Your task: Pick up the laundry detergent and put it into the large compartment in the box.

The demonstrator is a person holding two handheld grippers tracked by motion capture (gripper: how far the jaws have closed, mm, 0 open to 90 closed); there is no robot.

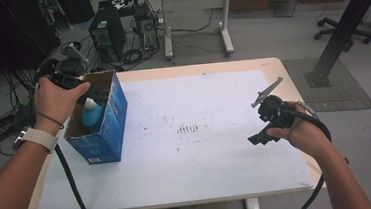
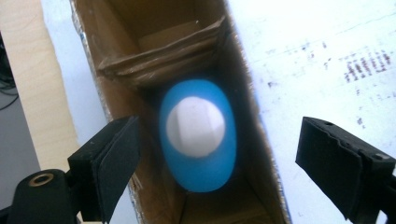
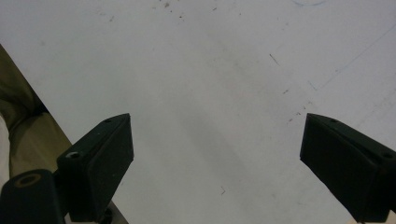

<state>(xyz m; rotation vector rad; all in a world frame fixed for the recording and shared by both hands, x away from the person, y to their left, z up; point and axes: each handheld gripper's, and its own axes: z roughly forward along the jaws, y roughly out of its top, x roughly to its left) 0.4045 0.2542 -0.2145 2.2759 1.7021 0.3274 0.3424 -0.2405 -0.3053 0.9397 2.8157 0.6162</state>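
Hovering above the open top of the blue cardboard box (image 1: pixel 105 122), the left gripper (image 1: pixel 94 95) points down into it, held by the person's left hand (image 1: pixel 55 99). In the left gripper view its two black jaws stand wide apart, with nothing between the pads; they touch neither the box walls nor the bottle. Down inside the box stands the blue plastic bottle with a white round cap (image 2: pixel 197 133), seen from straight above, so the cap sits in the middle of the blue oval body. The bottle is upright on the brown bottom of the box, and it lies between the two jaws in that view but clearly lower than them. In the high view the same bottle (image 1: pixel 91 113) shows through the open top, close to the left wall of the box, just under the gripper. A folded brown cardboard flap (image 2: pixel 163 51) lies inside the box beyond the bottle.

The box stands at the left edge of the white sheet (image 1: pixel 203 158) that covers the light wooden table (image 1: pixel 270 65).

The right gripper (image 1: pixel 259 121) is well apart from the box, above the right part of the sheet, in the person's right hand (image 1: pixel 303 133). In the right gripper view its jaws are also spread wide, and only the bare white sheet with small dark marks is seen between them; it holds nothing.
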